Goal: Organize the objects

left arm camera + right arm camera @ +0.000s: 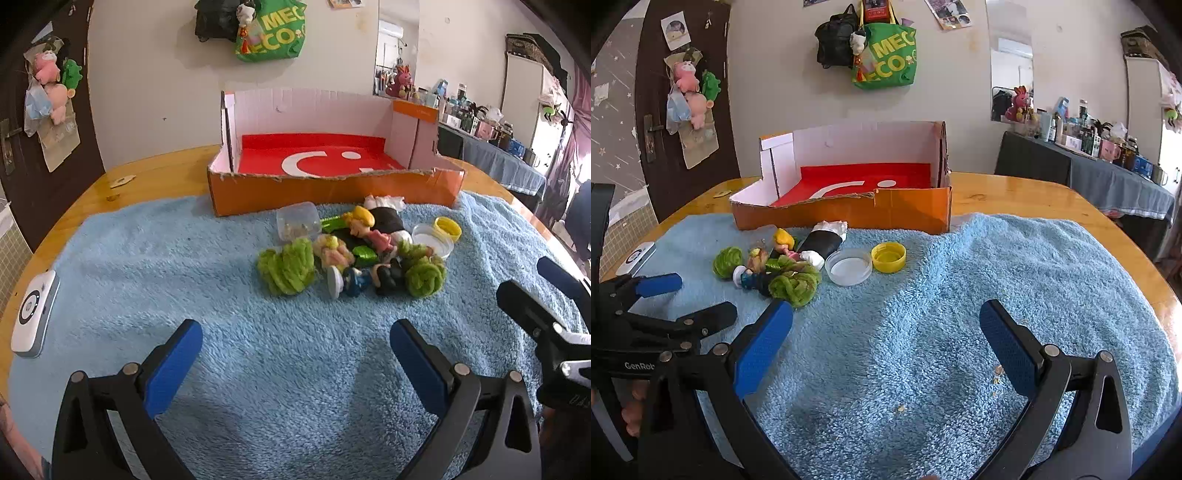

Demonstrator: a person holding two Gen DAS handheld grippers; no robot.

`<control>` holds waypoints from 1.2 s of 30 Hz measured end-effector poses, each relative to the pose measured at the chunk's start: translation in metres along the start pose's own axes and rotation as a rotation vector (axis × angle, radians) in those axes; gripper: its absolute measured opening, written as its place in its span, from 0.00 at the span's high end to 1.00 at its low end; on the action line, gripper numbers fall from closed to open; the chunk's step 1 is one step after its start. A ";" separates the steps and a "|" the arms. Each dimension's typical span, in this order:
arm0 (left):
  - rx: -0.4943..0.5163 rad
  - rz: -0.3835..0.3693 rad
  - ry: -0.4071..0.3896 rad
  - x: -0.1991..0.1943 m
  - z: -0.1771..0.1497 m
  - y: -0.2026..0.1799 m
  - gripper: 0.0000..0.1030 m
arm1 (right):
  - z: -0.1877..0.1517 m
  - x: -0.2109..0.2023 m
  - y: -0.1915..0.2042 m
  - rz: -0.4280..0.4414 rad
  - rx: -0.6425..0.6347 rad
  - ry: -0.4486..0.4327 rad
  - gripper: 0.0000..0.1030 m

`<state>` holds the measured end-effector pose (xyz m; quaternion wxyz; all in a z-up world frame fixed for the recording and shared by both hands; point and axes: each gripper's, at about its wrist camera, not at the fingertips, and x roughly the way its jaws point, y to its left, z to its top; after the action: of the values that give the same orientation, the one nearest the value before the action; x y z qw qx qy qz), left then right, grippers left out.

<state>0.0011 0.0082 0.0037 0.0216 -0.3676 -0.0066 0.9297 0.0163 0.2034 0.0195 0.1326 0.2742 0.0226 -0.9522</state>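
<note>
A pile of small objects lies on the blue towel (221, 295) in front of an orange cardboard box (332, 192) with a red floor. The pile holds two green wool balls (288, 266) (424, 275), a blonde doll figurine (365, 229), a clear jar (297, 221), a clear round lid (432, 240) and a yellow cap (447, 228). My left gripper (295, 354) is open and empty, short of the pile. My right gripper (886, 339) is open and empty, right of the pile (786, 266). The box (849, 210), lid (848, 271) and cap (888, 257) show there too.
A white device (33, 314) lies at the towel's left edge. The wooden table (1034, 199) borders the towel. A door with hung plush toys (687, 92) is at the left, a green bag (886, 55) hangs on the wall, and a cluttered side table (1108, 173) stands at the right.
</note>
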 end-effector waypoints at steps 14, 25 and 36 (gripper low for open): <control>-0.003 -0.009 0.007 -0.003 0.002 0.001 0.00 | 0.003 -0.002 0.000 0.000 -0.005 0.019 0.00; -0.008 -0.023 0.036 -0.004 0.013 0.003 0.00 | 0.018 -0.001 0.003 0.002 -0.024 0.060 0.00; -0.021 0.015 0.024 0.000 0.036 0.012 0.00 | 0.047 0.018 -0.005 -0.031 -0.049 0.125 0.02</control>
<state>-0.0239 -0.0032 0.0299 0.0111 -0.3789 -0.0132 0.9253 -0.0240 0.1983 0.0496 0.1227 0.3296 0.0585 -0.9343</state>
